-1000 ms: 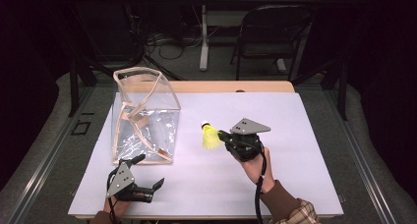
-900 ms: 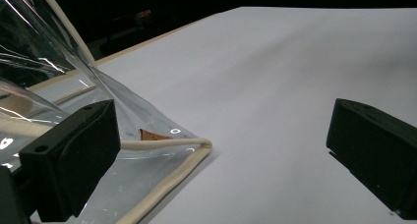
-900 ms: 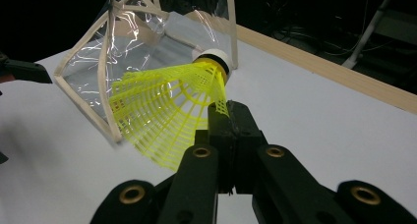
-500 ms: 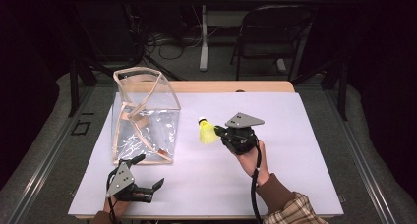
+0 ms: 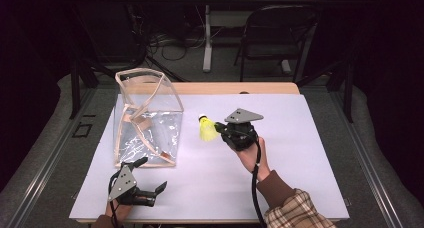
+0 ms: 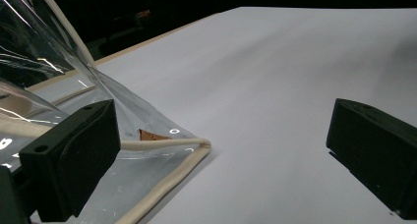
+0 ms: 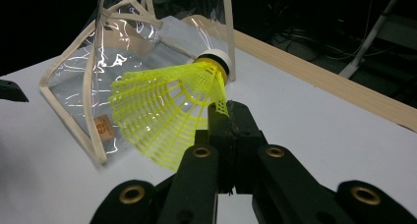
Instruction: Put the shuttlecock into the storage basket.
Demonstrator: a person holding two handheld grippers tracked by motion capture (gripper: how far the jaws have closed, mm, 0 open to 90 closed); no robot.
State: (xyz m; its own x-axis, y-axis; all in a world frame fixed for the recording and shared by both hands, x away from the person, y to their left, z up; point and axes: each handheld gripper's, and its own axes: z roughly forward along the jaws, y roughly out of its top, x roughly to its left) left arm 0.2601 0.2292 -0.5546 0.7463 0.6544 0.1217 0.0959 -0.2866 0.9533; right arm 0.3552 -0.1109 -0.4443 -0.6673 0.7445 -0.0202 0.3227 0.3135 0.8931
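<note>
Two grippers are in play above a white counter (image 5: 280,188). The right gripper (image 5: 220,130) has its jaws clamped on the lower rim of a yellow shuttlecock (image 5: 206,129), which is held clear of the counter surface. In the right gripper view, the shuttlecock (image 7: 169,111) has its long axis pointing away from the jaws, white cork tip leading toward the clear bag (image 7: 128,71), skirt flaring back to the grip point.

The clear bag (image 5: 145,118) stands upright, just to the left of the shuttlecock in the high view, with its cream-trimmed mouth open at the top. The shuttlecock sits lower than that mouth, so insertion appears to call for a lift over the near rim, then a descent.

The left gripper (image 5: 150,180) rests near the counter's front edge, jaws spread wide and holding nothing, beside the bag's bottom corner (image 6: 196,145). Open counter lies right of and in front of the bag; the right hand (image 5: 250,155) is the nearer.
</note>
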